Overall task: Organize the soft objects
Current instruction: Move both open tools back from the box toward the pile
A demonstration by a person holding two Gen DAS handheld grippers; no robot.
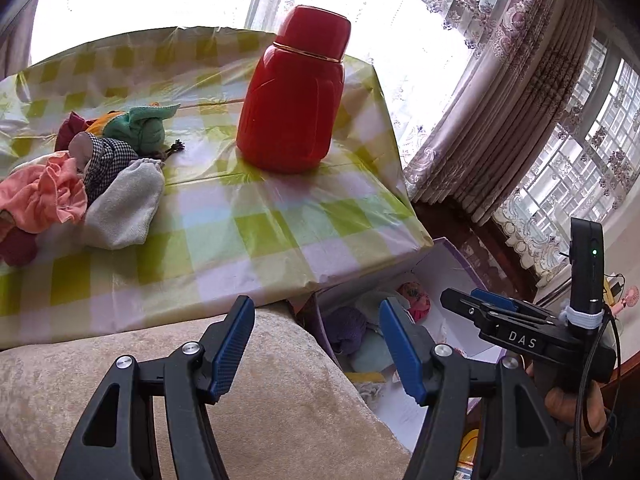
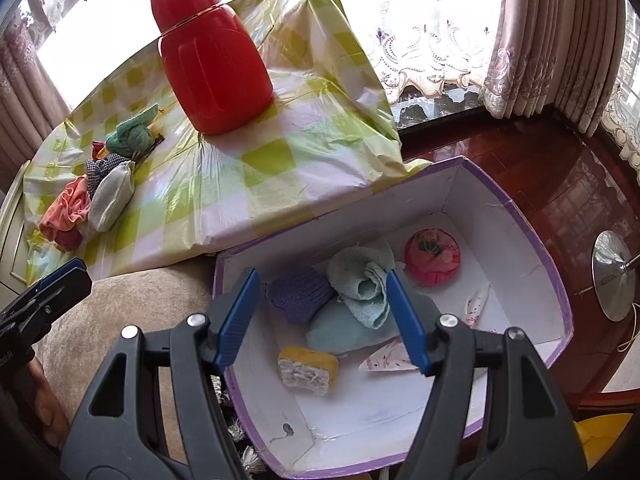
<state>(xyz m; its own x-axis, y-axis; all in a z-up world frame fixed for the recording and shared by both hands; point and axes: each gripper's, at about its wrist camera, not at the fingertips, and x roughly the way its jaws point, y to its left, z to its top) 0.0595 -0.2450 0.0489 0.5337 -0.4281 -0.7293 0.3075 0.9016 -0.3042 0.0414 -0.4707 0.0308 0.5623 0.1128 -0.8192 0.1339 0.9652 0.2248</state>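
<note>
A pile of soft things lies on the checked tablecloth (image 1: 248, 232): a grey pouch (image 1: 124, 208), a pink cloth (image 1: 44, 196), a black-and-white checked cloth (image 1: 104, 160) and a knotted green cloth (image 1: 140, 128). The pile also shows in the right wrist view (image 2: 108, 196). A white box with purple edges (image 2: 496, 216) stands on the floor beside the table. It holds a purple knit piece (image 2: 300, 292), pale green towels (image 2: 360, 280), a pink round cushion (image 2: 432, 258) and a yellow sponge (image 2: 308, 368). My left gripper (image 1: 316, 344) is open and empty above a beige cushion. My right gripper (image 2: 324, 320) is open and empty above the box.
A tall red flask (image 1: 292, 100) stands on the table near its right edge. A beige cushion (image 1: 260, 392) lies under the left gripper. The dark wooden floor (image 2: 540, 168) and a metal lamp base (image 2: 612, 276) are right of the box. Curtains (image 1: 500, 100) hang behind.
</note>
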